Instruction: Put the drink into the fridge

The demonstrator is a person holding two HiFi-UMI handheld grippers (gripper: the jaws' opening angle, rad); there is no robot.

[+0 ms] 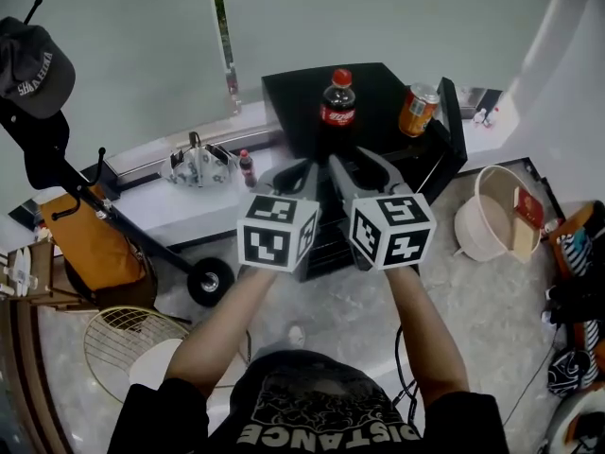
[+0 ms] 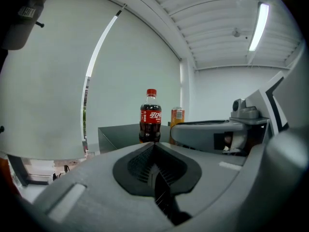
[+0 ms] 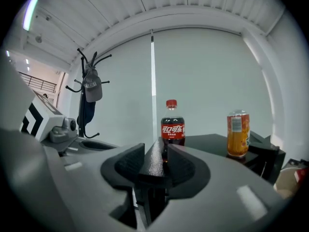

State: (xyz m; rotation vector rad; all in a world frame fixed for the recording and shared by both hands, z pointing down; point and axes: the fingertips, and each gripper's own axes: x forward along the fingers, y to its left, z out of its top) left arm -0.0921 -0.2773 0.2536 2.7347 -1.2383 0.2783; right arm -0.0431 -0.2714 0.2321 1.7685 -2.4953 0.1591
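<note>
Closest to us, we're holding both tools side by side at chest height. The left hand-held gripper [image 1: 297, 170] is sitting clenched, its pads meeting on nothing. The right hand-held gripper [image 1: 352, 162] is standing released, with a narrow gap between the jaws and nothing in it. Both are pointing at the cola bottle [image 1: 338, 99], which is standing upright on the flat black top of what we're taking to be the fridge [image 1: 383, 81], well clear of either tool. An orange can [image 1: 418, 110] is standing near it to the right, not touching it. The bottle is lining up dead ahead in both gripper views, so we're judging that to be the drink. It's looking nearly full, so we're expecting some weight. It's also tall and narrow, which makes it easy to topple with a nudge. The plastic wall is looking smooth and likely giving a little under pressure. We're reckoning on a hold across the labelled body at mid-height, below the shoulder, firm enough not to slip but not crushing. Behind it all, a pale window blind is filling the background.
</note>
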